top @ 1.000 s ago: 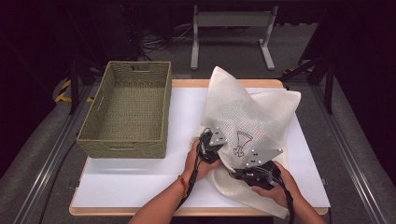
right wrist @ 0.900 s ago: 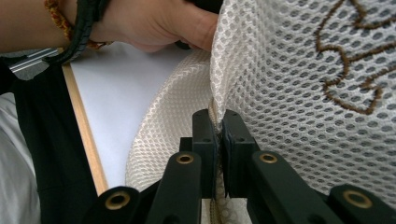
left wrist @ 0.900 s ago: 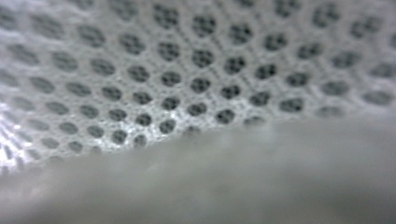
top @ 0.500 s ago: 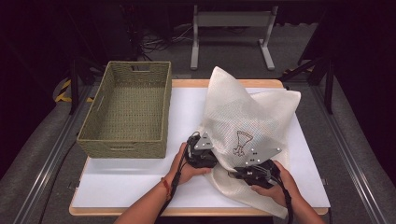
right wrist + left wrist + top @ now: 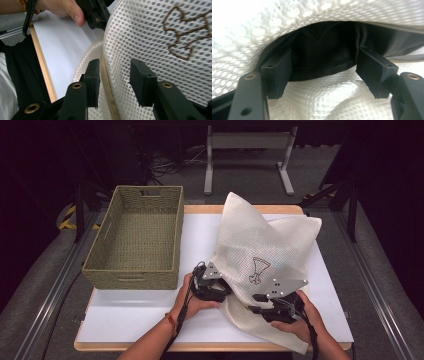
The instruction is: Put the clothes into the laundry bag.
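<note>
White covers the surface [image 5: 150, 320], set on a wooden board, with a dark floor behind. At the left stands an empty woven basket [image 5: 134, 240]. Just right of it, near the front, the left claw [image 5: 324, 72] reaches into the mouth of the white mesh laundry bag [image 5: 260, 250], its jaws apart around black fabric [image 5: 324, 47] inside. The bag lies on the right half of the surface, its top peaked upward. Farther right, the right claw [image 5: 113, 82] stands open astride the bag's zippered edge [image 5: 106, 82].
</note>
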The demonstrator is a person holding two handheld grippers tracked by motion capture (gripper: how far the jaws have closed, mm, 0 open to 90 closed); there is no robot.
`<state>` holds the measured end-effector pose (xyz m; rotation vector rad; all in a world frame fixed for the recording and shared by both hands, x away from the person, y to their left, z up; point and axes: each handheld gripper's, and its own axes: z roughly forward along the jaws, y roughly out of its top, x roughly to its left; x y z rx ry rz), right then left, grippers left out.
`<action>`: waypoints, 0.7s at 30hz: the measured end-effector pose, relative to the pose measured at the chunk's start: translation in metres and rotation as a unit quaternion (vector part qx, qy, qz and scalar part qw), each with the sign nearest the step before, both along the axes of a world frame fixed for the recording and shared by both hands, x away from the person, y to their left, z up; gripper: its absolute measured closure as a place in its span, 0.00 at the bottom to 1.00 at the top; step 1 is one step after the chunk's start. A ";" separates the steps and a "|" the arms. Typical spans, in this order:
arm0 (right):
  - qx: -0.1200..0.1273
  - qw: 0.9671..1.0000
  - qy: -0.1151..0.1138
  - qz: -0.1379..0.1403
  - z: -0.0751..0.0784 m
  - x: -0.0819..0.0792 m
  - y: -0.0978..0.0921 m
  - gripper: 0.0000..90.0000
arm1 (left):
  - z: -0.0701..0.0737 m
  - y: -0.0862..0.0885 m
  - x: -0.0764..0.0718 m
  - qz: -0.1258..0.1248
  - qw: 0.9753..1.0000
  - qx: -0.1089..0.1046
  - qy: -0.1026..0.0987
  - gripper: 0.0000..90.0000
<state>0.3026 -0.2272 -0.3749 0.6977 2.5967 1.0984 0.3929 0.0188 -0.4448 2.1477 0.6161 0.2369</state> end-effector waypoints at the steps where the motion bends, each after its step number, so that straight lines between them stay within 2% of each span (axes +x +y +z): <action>1: 0.000 1.000 -0.001 -0.001 0.001 0.000 -0.001 0.68 | 0.000 0.001 0.002 0.006 1.000 -0.009 0.007 0.30; 3: 0.000 1.000 -0.002 -0.001 0.001 -0.001 -0.001 0.68 | -0.001 0.002 0.003 0.010 1.000 -0.008 0.012 0.32; 5: -0.003 1.000 -0.003 -0.001 0.001 -0.002 0.000 0.71 | -0.003 0.000 0.005 0.018 1.000 0.004 0.013 0.34; 6: -0.005 1.000 -0.002 0.001 0.000 -0.002 0.001 0.71 | -0.003 -0.001 0.007 0.023 0.999 0.000 0.025 0.37; 8: -0.011 1.000 -0.001 0.003 -0.001 -0.002 0.003 0.73 | -0.004 -0.002 0.009 0.025 0.999 0.003 0.029 0.39; 10: -0.018 1.000 0.000 0.009 -0.004 -0.002 0.005 0.78 | -0.004 -0.005 0.012 0.037 0.999 0.009 0.025 0.57; 11: -0.022 1.000 0.001 0.010 -0.005 -0.002 0.006 0.81 | -0.005 -0.006 0.015 0.035 0.999 0.002 0.032 0.67; 13: -0.027 1.000 -0.002 0.013 -0.006 -0.002 0.007 0.87 | -0.006 -0.009 0.019 0.034 0.999 0.006 0.031 0.86; 15: -0.027 1.000 -0.002 0.014 -0.006 -0.002 0.007 0.90 | -0.006 -0.012 0.020 0.030 0.999 0.008 0.029 0.96; 16: -0.023 1.000 -0.002 0.017 -0.005 -0.002 0.005 0.94 | -0.005 -0.016 0.022 0.025 0.999 0.002 0.033 0.97; 19: -0.017 1.000 0.001 0.021 -0.005 -0.002 0.004 0.95 | -0.002 -0.022 0.024 0.015 0.999 -0.009 0.032 0.97; 21: -0.013 1.000 0.004 0.024 -0.004 -0.002 0.004 0.95 | 0.000 -0.028 0.024 -0.003 0.999 -0.032 0.030 0.97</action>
